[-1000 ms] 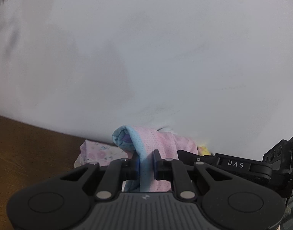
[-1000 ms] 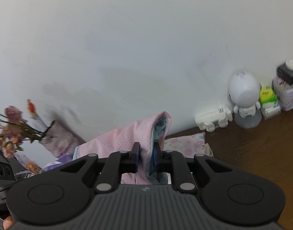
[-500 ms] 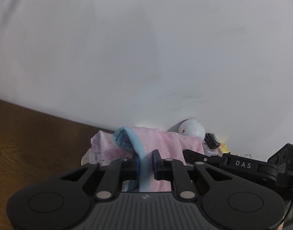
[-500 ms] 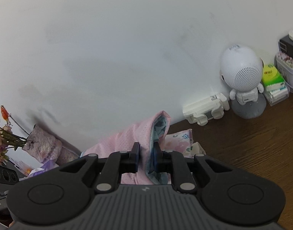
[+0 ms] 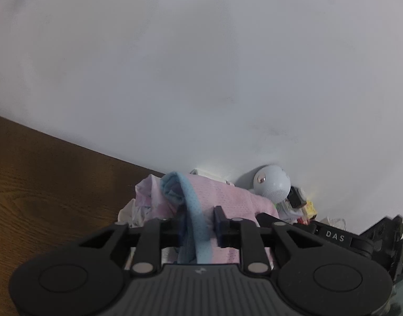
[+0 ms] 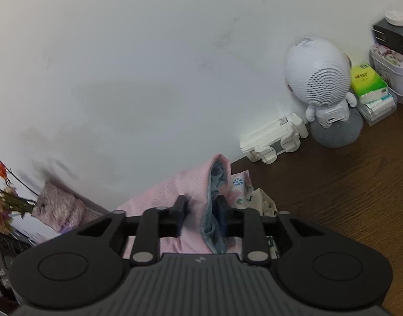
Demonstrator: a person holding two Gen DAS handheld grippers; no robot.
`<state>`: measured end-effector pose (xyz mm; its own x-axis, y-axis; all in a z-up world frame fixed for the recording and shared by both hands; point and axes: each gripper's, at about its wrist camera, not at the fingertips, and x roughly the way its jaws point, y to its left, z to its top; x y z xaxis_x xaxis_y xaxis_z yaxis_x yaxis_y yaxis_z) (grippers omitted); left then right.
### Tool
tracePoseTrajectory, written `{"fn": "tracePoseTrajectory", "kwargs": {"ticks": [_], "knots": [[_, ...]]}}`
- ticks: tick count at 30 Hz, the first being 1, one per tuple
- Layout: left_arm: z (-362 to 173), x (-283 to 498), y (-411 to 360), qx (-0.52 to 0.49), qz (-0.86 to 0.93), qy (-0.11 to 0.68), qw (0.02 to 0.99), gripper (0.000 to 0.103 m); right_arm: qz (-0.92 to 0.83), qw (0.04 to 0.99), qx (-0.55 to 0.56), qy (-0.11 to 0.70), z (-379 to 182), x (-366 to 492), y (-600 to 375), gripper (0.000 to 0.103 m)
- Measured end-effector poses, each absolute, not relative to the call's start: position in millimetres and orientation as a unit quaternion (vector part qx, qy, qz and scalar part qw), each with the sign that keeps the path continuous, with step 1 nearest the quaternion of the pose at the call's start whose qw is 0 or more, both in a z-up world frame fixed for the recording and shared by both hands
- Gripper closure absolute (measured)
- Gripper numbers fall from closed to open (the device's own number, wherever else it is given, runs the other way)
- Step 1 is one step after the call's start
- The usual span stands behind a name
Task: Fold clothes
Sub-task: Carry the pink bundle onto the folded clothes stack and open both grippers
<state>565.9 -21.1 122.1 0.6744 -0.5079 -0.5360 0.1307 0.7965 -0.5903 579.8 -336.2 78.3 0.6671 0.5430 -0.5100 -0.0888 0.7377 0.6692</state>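
Observation:
A pink mesh garment with a light blue hem (image 5: 227, 197) hangs between both grippers, above the brown table. My left gripper (image 5: 197, 222) is shut on its blue-edged corner. My right gripper (image 6: 201, 209) is shut on the other corner of the same pink garment (image 6: 190, 184), whose blue lining shows at the fold. Behind it lies a floral cloth (image 6: 239, 184), also seen at the left of the garment as a pale floral cloth (image 5: 146, 194). The lower part of the garment is hidden by the gripper bodies.
A white wall (image 5: 201, 65) stands close ahead. On the wooden table (image 6: 346, 184) along the wall are a white robot-shaped speaker (image 6: 319, 79), a white folding stand (image 6: 275, 139), tissue packs (image 6: 369, 87) and a tin (image 6: 391, 60). Dried flowers (image 6: 4, 200) stand at the left.
Both grippers have swung with the garment: the left view turned right, bringing the speaker into sight, and the right view moved closer to the speaker and the wall. Both grips are unchanged.

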Motion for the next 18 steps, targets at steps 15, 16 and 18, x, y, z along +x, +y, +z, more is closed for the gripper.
{"fn": "tracePoseTrajectory", "kwargs": {"ticks": [15, 16, 18], "knots": [[134, 558, -62, -0.119, -0.145, 0.325, 0.927, 0.092, 0.151, 0.933, 0.129, 0.301, 103, 560, -294, 0.081], [129, 560, -61, -0.119, -0.143, 0.329, 0.926, 0.092, 0.147, 0.933, 0.124, 0.305, 99, 561, -293, 0.081], [122, 562, -59, -0.120, -0.142, 0.335, 0.924, 0.093, 0.145, 0.932, 0.119, 0.310, 95, 561, -296, 0.081]]}}
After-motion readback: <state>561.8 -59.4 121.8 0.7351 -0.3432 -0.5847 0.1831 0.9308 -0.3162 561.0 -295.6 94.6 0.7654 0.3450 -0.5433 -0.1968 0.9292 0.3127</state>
